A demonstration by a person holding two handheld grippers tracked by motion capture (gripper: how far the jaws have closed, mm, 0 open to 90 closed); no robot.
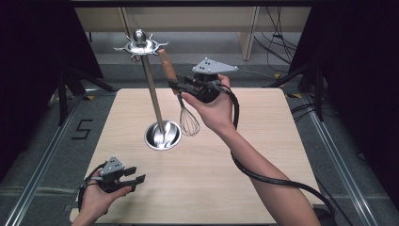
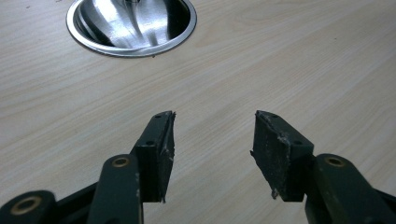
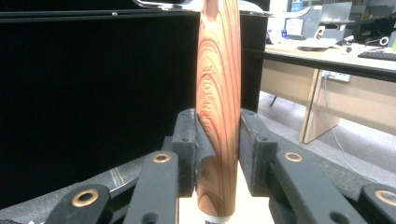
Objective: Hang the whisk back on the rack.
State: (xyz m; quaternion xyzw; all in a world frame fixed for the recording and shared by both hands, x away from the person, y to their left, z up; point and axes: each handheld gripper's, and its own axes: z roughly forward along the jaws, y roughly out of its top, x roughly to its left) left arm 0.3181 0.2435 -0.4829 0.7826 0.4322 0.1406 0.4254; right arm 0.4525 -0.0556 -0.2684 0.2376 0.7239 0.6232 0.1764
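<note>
Your whisk [image 1: 181, 101] hangs in the air over the far middle of the desk [image 1: 263, 155], wire end down, its wooden handle [image 3: 217, 112] clamped between the jaws of your right gripper [image 1: 181, 87]. Lift the handle tip up to a hook on the rack's top ring [image 1: 140, 45], keeping it steady. Mind the rack's tall pole [image 1: 153, 94] just beside the whisk, and its round base [image 2: 130, 25] below. Your left gripper [image 2: 212, 149] rests near the desk's near left corner, jaws apart and empty.

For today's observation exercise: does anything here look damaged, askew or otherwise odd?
The pads of the left tool look worn, with chipped, ragged edges on the fingertips. The whisk, clamped by its wooden handle in the right tool, hangs tilted beside the metal rack. Nothing is spilled.
</note>
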